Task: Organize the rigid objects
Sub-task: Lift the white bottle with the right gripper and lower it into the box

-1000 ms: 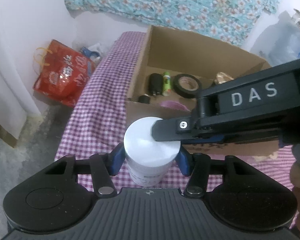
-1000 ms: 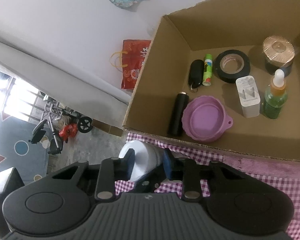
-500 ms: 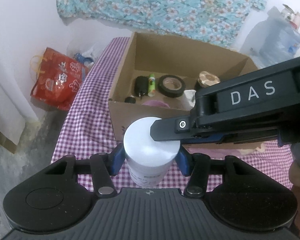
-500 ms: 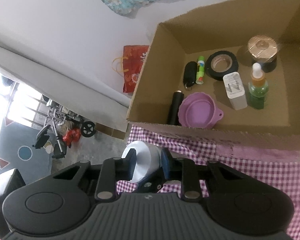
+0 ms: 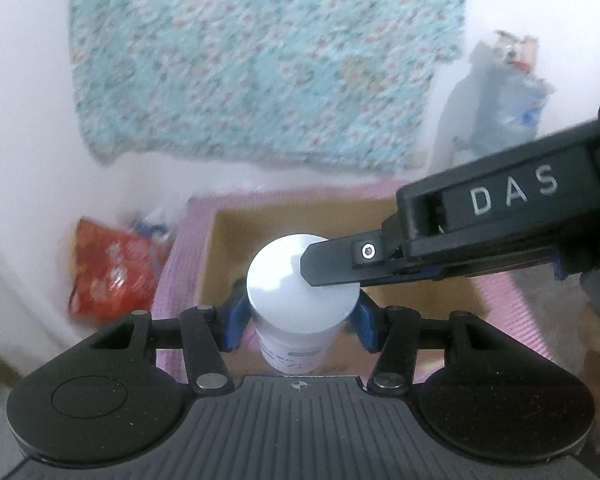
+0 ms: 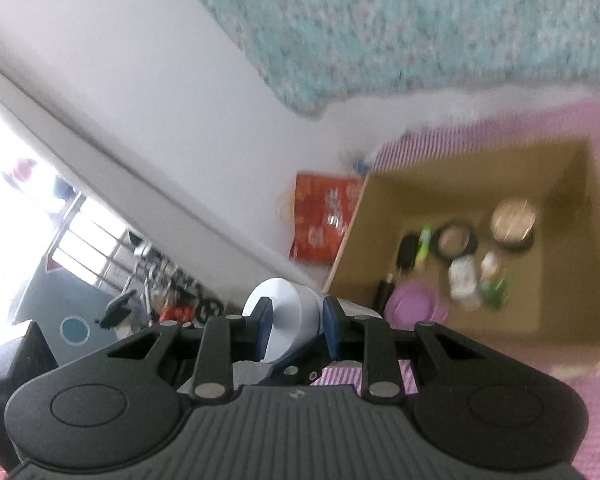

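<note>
Clamping the white jar (image 5: 300, 292) from both sides, the left gripper (image 5: 298, 318) has its blue pads pressed against the jar's wall just below the flat lid, with the jar upright between the jaws. Lying across the right part of that lid is one black finger of the right gripper (image 6: 293, 322), reaching in from the right of the left jaws; its arm bears the letters DAS.

Seen from the right wrist, the right gripper's two blue pads sit tight on opposite sides of the same jar near its top, so both grippers are closed on it and it hangs clear of the tablecloth.

Beyond the jaws and lower down stands the open cardboard box (image 6: 560, 280) on a purple checked tablecloth (image 6: 580, 412). Inside it, blurred, lie a purple bowl (image 6: 414, 304), a black tape roll (image 6: 456, 238), a round gold-topped tin (image 6: 514, 222), a green tube (image 6: 423, 246), a white block (image 6: 464, 280) and a green bottle (image 6: 494, 286).

Left of the box, past the table edge, a red bag (image 5: 110, 272) sits on the floor against the white wall. Farther off, a turquoise flowered cloth (image 5: 260, 60) hangs on that wall.
</note>
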Demonstrator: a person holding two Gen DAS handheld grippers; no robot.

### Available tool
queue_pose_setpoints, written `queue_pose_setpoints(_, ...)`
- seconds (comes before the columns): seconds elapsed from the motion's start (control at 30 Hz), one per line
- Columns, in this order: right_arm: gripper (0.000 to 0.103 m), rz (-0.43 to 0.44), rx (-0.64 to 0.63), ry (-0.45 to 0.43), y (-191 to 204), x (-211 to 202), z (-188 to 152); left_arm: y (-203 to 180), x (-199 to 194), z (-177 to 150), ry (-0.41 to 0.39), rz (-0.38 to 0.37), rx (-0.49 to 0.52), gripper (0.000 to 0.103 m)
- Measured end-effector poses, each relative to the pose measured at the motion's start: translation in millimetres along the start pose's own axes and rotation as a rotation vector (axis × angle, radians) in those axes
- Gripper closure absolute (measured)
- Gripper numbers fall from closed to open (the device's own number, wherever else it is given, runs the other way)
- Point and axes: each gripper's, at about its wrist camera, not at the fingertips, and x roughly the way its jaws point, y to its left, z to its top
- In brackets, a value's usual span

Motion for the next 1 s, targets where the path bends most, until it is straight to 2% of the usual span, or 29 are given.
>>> queue_pose_setpoints(0.13, 0.073, -0.043, -0.011, -0.062, -16, -24, 20, -21, 19, 24, -0.003, -0.092, -0.005, 0.050)
queue_pose_setpoints(0.23, 0.073, -0.078, 0.032, -0.079, -53, -30, 33, -39, 45, 33, 0.026, -0.138, -0.001, 0.050)
queue_pose_setpoints(0.33, 0.073, -0.096, 0.061, -0.073, -73, -26, 36, -56, 71, 33, 0.071, -0.170, 0.005, 0.050)
queue_pose_setpoints(0.43, 0.073, -0.124, 0.123, -0.044, -118, -13, 37, -71, 98, 29, 0.126, -0.180, 0.022, 0.050)
queue_pose_setpoints(0.63, 0.073, -0.138, 0.173, -0.009, -158, 4, 34, -86, 136, 18, 0.207, -0.184, 0.034, 0.050)
queue_pose_setpoints(1.0, 0.073, -0.207, 0.120, 0.033, -182, 24, 30, -95, 172, 10, 0.277, -0.194, 0.019, 0.050)
